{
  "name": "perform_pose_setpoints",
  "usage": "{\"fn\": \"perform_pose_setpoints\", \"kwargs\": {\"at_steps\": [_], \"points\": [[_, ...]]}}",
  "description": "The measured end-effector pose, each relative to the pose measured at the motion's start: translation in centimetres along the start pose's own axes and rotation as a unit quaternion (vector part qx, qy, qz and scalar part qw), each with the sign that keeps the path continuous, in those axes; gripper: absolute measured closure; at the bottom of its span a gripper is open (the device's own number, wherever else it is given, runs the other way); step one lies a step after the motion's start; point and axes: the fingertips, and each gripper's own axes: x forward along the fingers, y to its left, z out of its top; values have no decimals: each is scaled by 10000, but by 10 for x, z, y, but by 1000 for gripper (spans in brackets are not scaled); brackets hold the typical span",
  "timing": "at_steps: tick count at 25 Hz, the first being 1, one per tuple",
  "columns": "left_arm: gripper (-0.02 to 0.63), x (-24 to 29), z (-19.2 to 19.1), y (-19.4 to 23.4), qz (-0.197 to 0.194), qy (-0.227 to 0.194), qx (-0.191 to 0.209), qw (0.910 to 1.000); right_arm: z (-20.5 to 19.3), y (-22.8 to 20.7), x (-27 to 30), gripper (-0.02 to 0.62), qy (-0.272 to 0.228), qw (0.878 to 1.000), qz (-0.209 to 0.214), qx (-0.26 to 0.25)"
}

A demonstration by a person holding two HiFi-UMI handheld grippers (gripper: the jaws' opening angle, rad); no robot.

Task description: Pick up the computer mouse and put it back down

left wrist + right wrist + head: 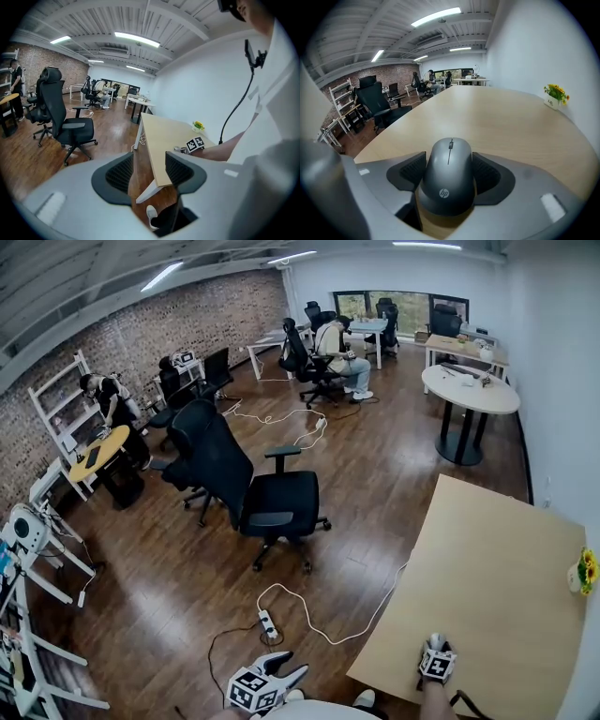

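A dark grey computer mouse (447, 173) rests on the light wooden table (497, 117) close to its near edge. My right gripper (449, 165) is shut on it, one ribbed pad against each side. In the head view the right gripper (434, 645) sits low over the table's (487, 559) front corner, and the mouse is hidden under it. My left gripper (284, 669) hangs off the table to the left, above the wooden floor. In the left gripper view the left gripper (149, 171) is open, with nothing between its pads.
A small pot of yellow flowers (583, 573) stands at the table's right edge by the wall. A black office chair (253, 488) is on the floor to the left. A power strip with white cable (268, 624) lies near the table's front corner.
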Motion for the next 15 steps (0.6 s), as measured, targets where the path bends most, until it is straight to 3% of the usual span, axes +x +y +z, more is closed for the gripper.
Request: {"fn": "perform_pose_setpoints", "kwargs": {"at_steps": [3,5,12,15], "points": [[411,3,1,-3,-60,-22,-2,10000,-4,-4,3,280,160,9999,-61,8],[411,2,1,-5,-134,-22,37,9999,-4,-6,-3,166,233,9997,-35,60],[411,1,0,-1,-458,-70,143,9988,30,16,-65,167,-415,9987,73,-286],[411,3,-8,4,-692,-17,214,9974,34,40,-97,133,-623,9968,283,-418]]}}
